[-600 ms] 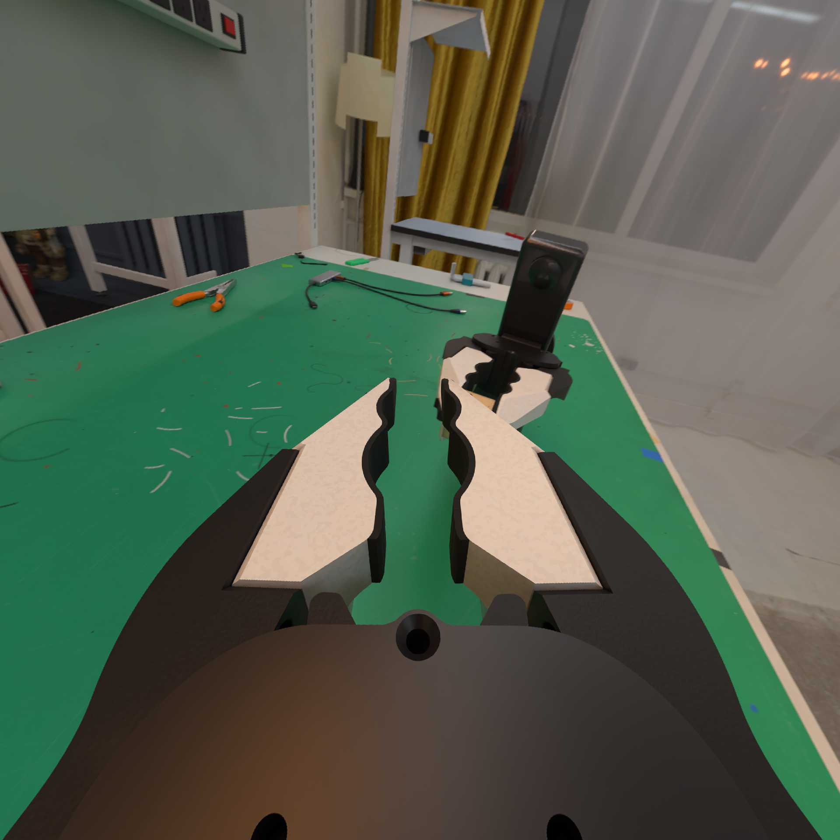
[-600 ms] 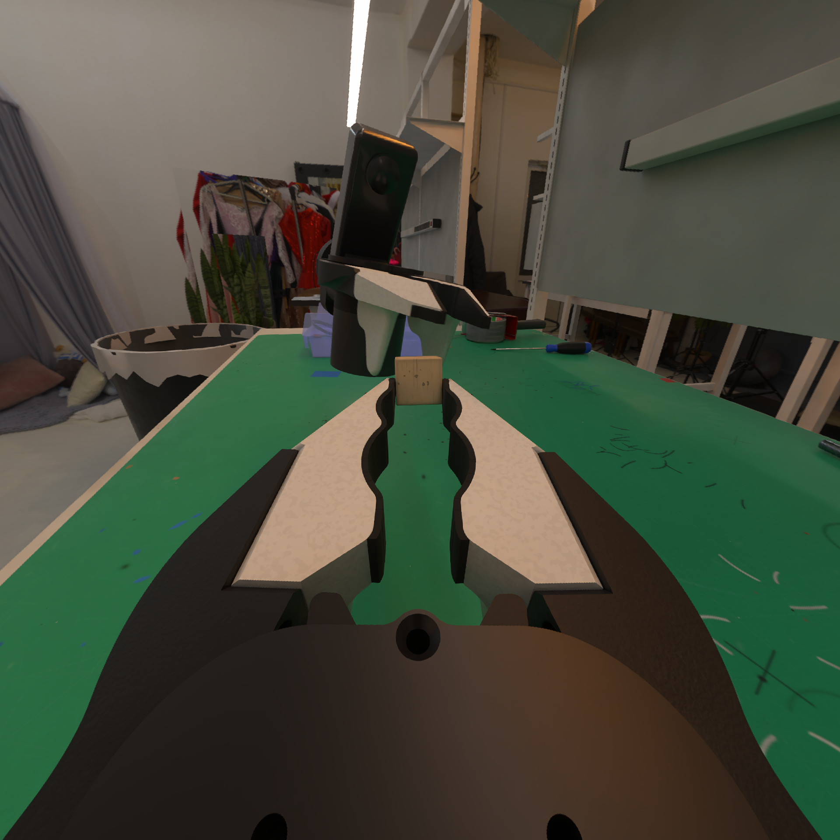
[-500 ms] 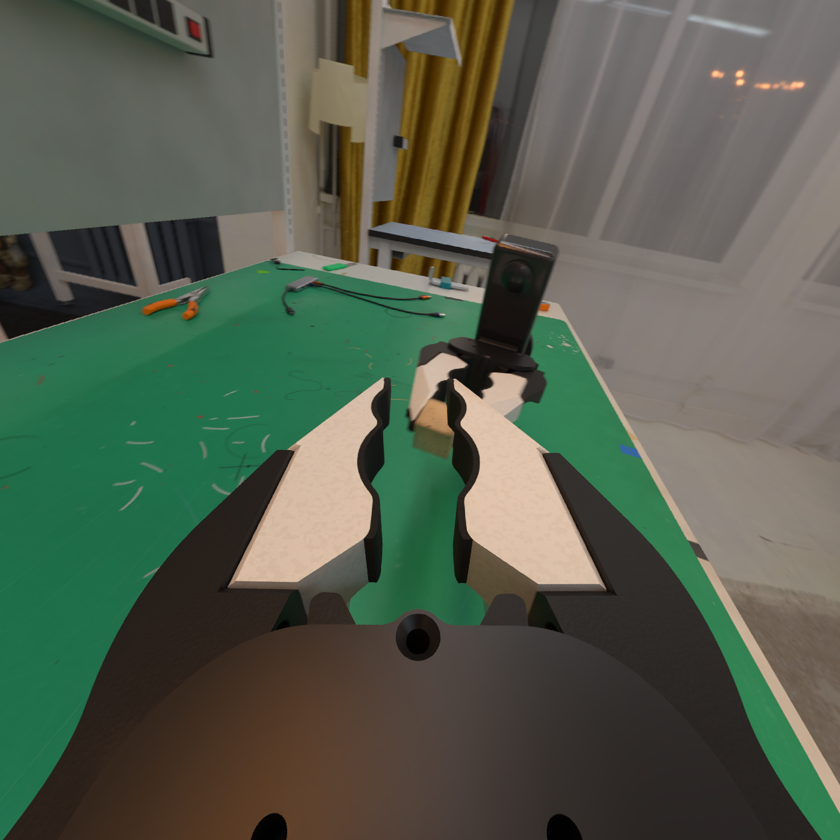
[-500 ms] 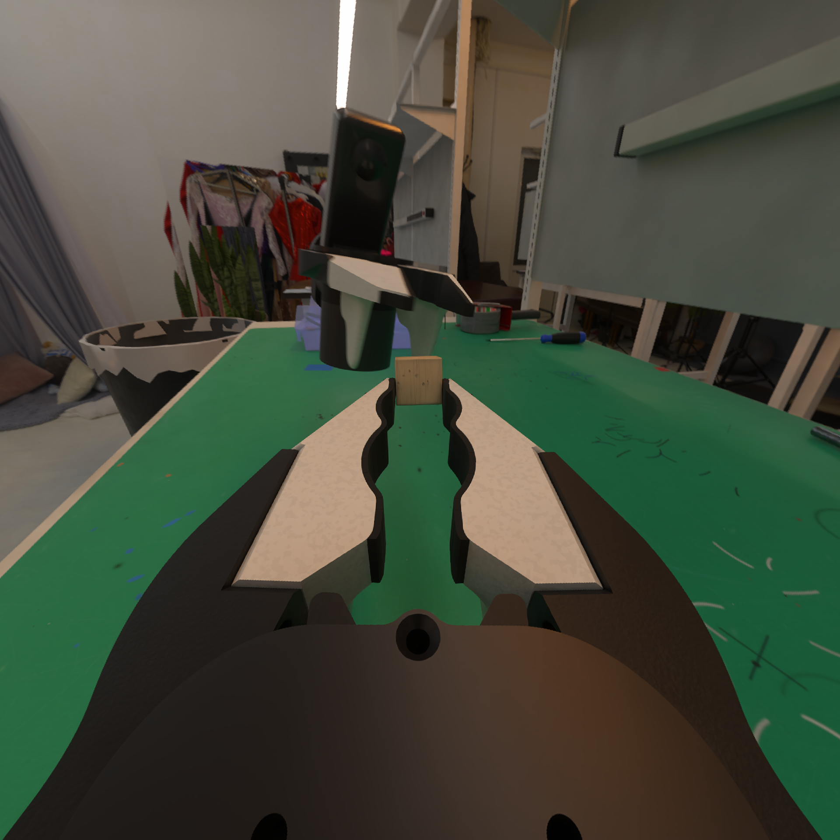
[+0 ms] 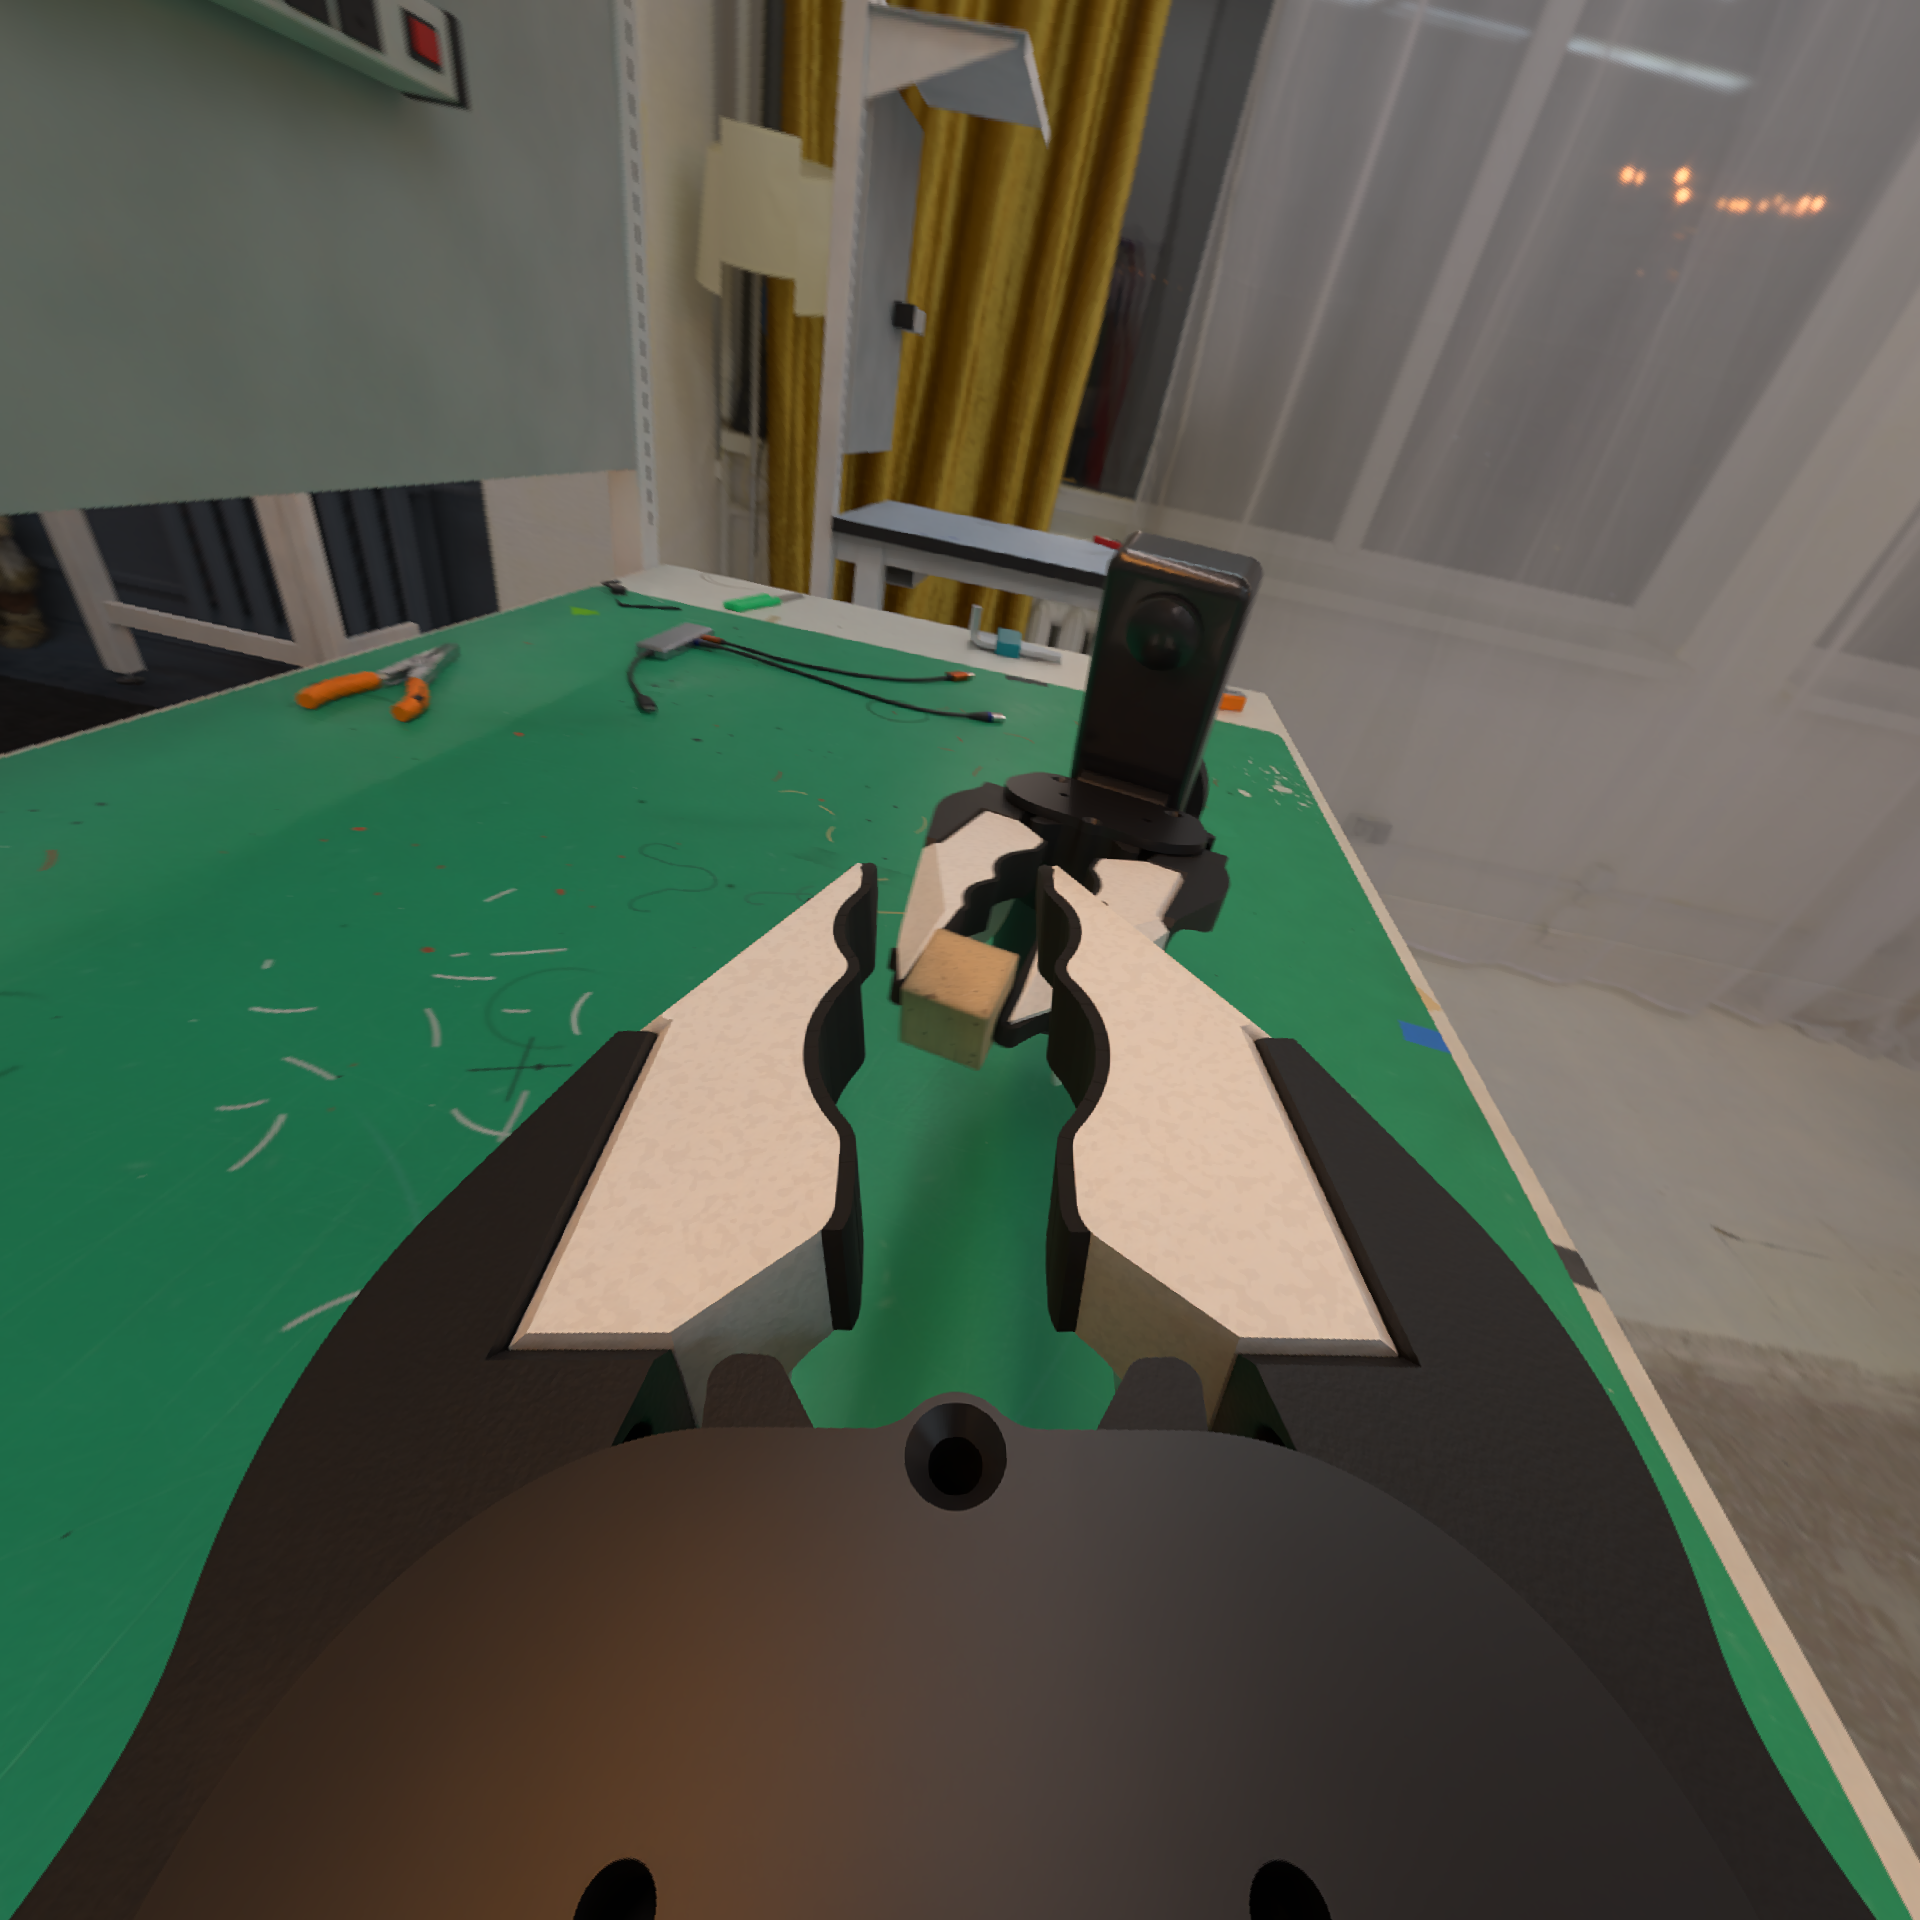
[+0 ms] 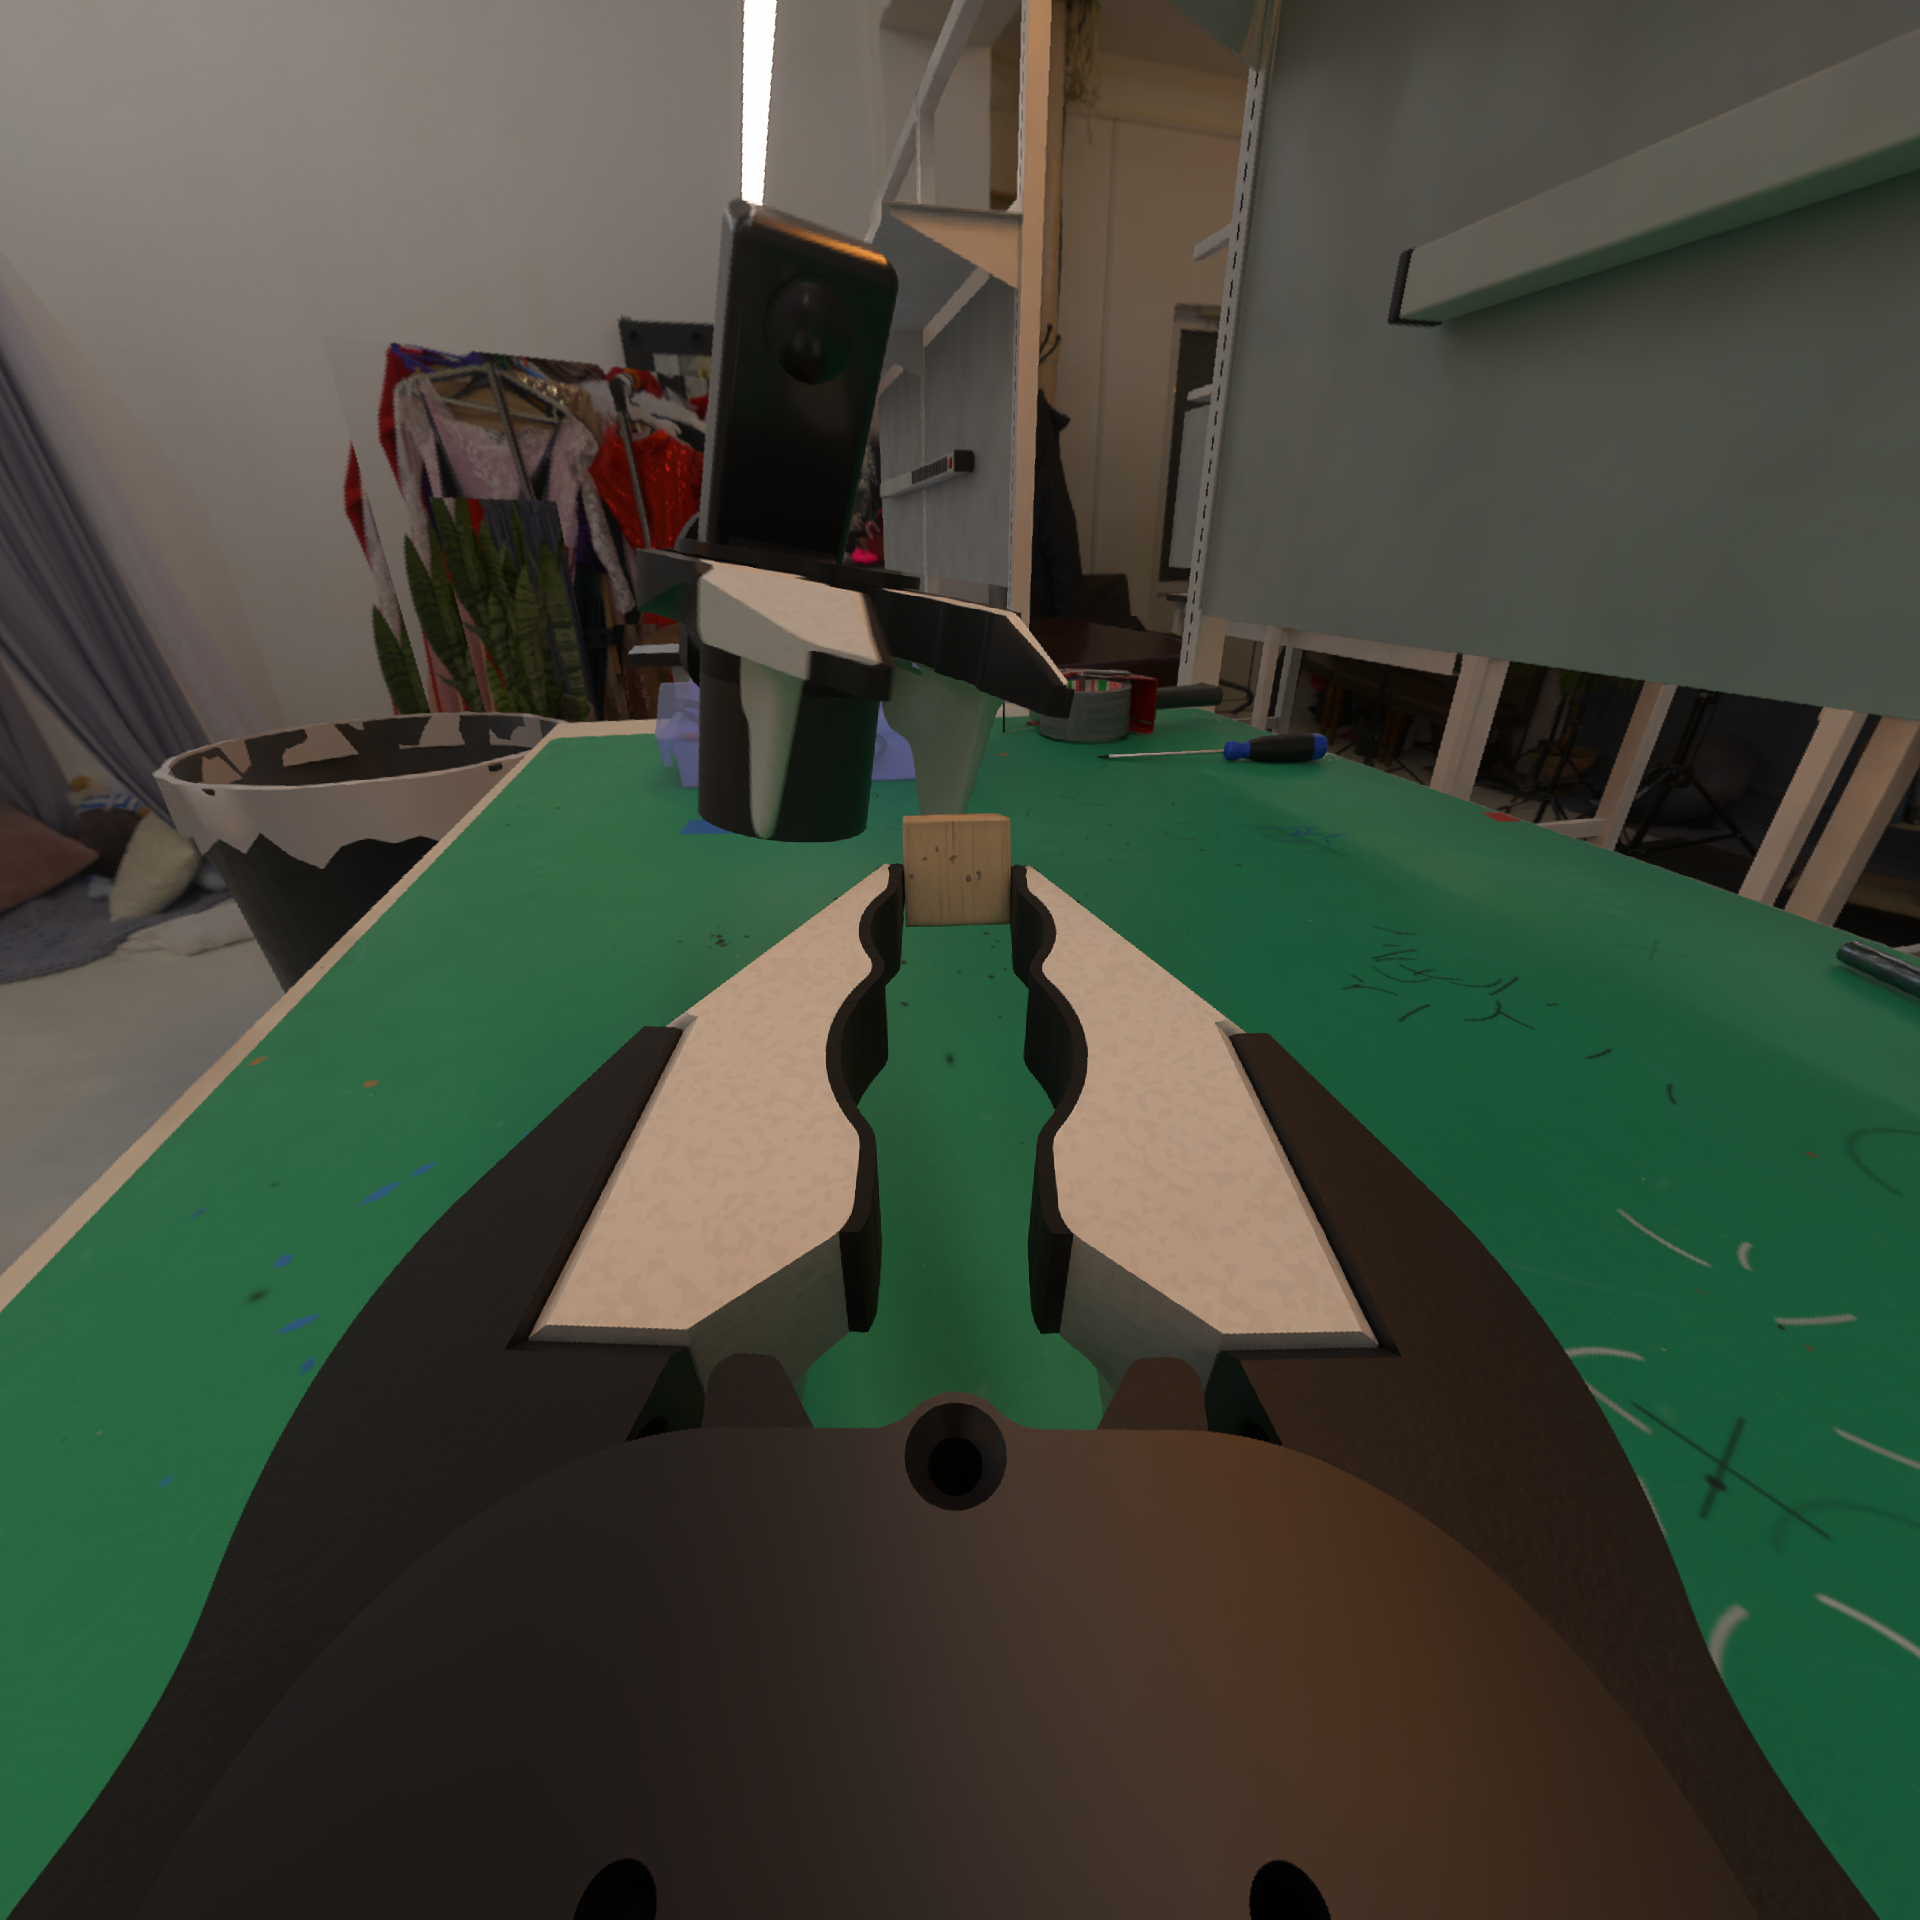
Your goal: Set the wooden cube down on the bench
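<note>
Now: cube point(image 6: 956, 871) pinched at the tips of the right gripper point(image 6: 956, 883), jaws clamped on its sides, just above the green bench point(image 6: 1351, 1091). Lower straight until the base sits flat, then part the jaws and back out level. Left gripper point(image 5: 954, 894) opposite, jaws apart and empty, best kept clear.

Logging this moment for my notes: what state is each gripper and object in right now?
Right gripper: shut on the wooden cube.
Wooden cube: pinched at the fingertips, held above the bench.
Left gripper: open, empty.
Bench: green top, scuffed with marks.
Screwdriver: lying flat on the bench.
Pliers: lying on the bench.
</note>
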